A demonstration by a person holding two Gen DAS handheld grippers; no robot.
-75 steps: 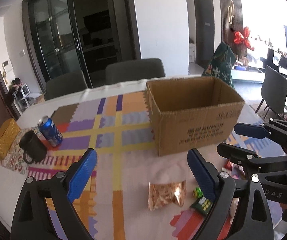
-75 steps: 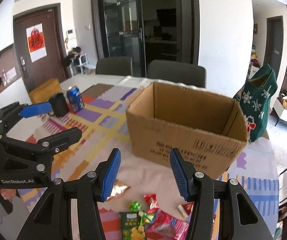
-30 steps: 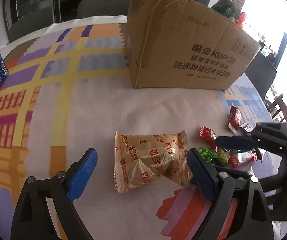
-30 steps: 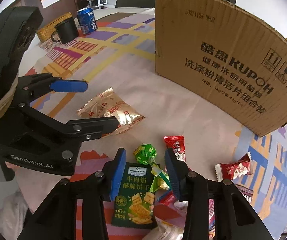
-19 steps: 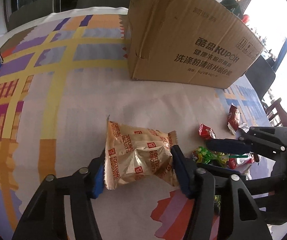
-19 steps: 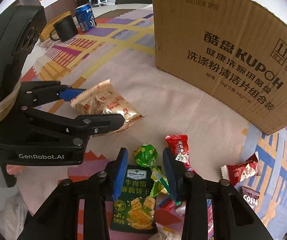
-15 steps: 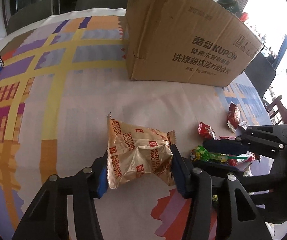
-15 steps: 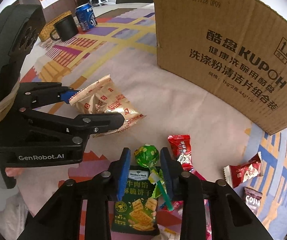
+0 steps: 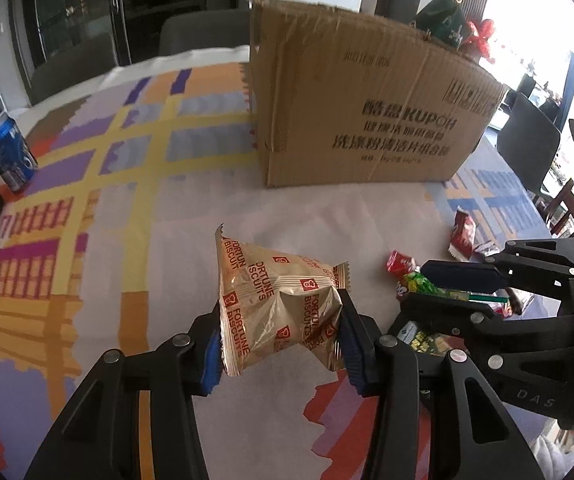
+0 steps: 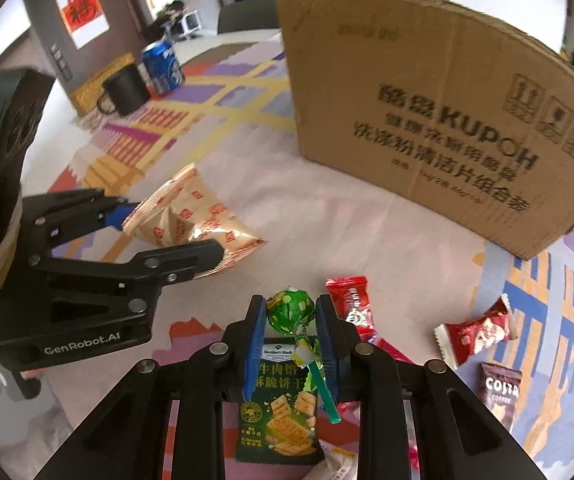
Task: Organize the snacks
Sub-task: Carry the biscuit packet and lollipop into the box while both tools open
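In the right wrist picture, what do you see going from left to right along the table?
Black mug → blue soda can → gold biscuit packet → green lollipop → red candy → red-and-white candy → Costa coffee sachet.

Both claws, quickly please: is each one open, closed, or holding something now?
Left claw: closed on the gold fortune biscuit packet.
Right claw: closed on the green lollipop.
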